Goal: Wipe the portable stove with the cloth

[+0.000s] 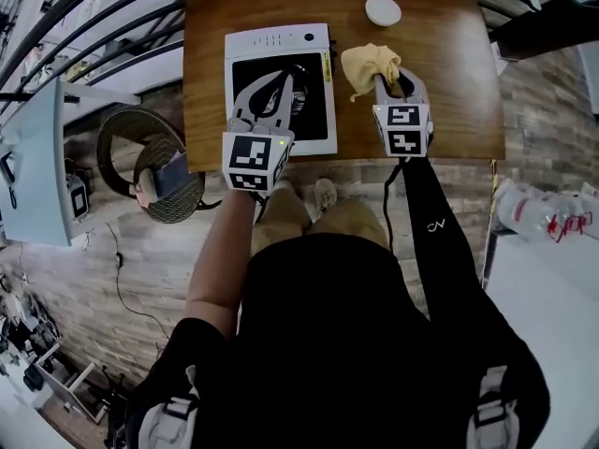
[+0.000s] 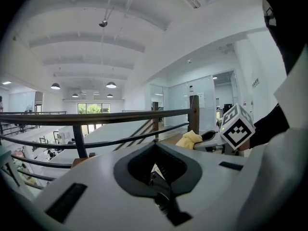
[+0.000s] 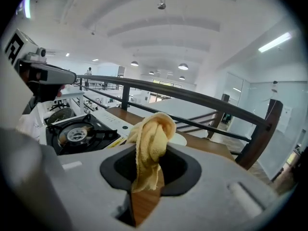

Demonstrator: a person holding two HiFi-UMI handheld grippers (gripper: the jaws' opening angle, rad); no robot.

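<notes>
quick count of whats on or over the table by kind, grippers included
portable stove: 1
yellow cloth: 1
white round disc: 1
left gripper and right gripper: 2
total: 5

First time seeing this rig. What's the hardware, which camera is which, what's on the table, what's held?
No robot here: a person holds a two-jaw gripper in each hand, and the patterned cubes are part of them. The top-down picture comes from a head camera. The other two cameras ride on the grippers, looking along the jaws. On the wooden table sit a white portable stove and a small white disc. The right gripper pinches a yellow cloth beside the stove. The left gripper, jaws together and empty, is over the stove.
</notes>
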